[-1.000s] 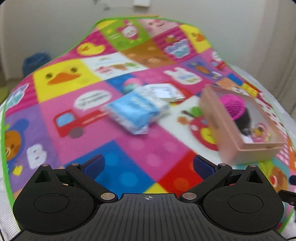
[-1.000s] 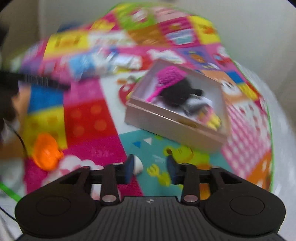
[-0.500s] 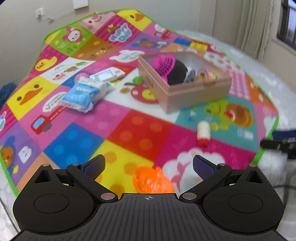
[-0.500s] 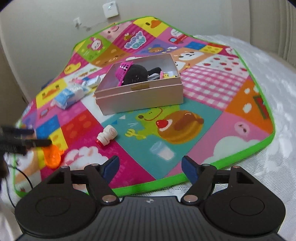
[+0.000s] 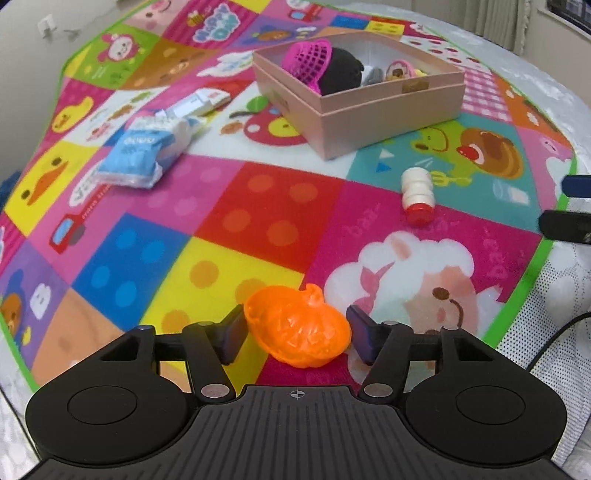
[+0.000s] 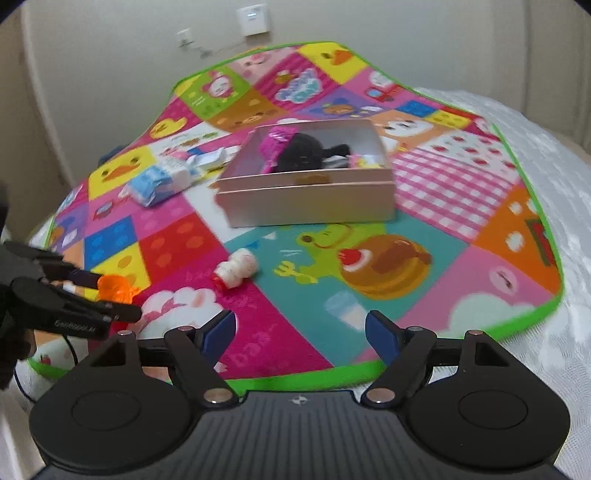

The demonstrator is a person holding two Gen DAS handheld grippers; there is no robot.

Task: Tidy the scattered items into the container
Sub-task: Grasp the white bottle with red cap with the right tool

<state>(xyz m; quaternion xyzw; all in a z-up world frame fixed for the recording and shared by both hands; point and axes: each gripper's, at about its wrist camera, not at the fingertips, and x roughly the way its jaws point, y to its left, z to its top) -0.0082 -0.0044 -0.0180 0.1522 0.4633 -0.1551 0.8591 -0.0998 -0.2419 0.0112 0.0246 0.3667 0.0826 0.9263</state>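
An orange plastic pumpkin toy (image 5: pixel 297 327) lies on the mat between the fingers of my left gripper (image 5: pixel 297 334), which is open around it with its pads close to both sides. It also shows in the right wrist view (image 6: pixel 115 289). A pink box (image 5: pixel 391 110) holds a pink basket, a black plush and small toys; it also shows in the right wrist view (image 6: pixel 310 206). A small white bottle with a red cap (image 5: pixel 417 195) lies on the mat. A blue tissue pack (image 5: pixel 142 155) and a white packet (image 5: pixel 195 105) lie left of the box. My right gripper (image 6: pixel 301 334) is open and empty over the mat's near edge.
The colourful play mat (image 5: pixel 258 221) covers a white bedspread (image 6: pixel 554 184). A wall with sockets (image 6: pixel 251 20) stands behind. The left gripper shows at the left in the right wrist view (image 6: pixel 99 295).
My left gripper has moved forward onto the orange pumpkin and narrowed around it. My right gripper has drawn back slightly and stays open.
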